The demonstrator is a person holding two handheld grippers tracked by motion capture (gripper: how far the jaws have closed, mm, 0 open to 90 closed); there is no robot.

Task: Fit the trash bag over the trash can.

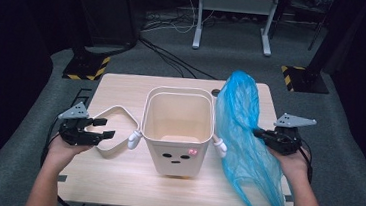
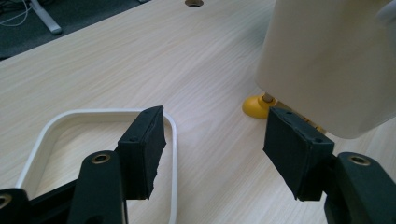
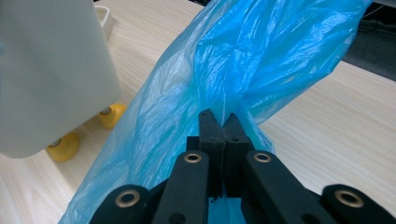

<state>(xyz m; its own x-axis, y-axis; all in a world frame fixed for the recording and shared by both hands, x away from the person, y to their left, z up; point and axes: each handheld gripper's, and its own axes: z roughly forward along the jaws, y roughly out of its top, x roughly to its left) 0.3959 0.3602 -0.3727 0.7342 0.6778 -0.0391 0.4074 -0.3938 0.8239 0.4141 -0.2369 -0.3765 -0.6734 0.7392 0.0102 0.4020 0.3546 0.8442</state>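
Right gripper pinches one blue bag at three o'clock of one cream bin; left gripper, spread, hovers over one white ring at nine.

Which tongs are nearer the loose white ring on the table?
Left. The left tongs hang open right over the white ring; the right tongs grip the blue bag beyond the bin.

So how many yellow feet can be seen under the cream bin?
2, in the right gripper view: one foot beside the blue bag, one nearer the camera. The bin may hide others.
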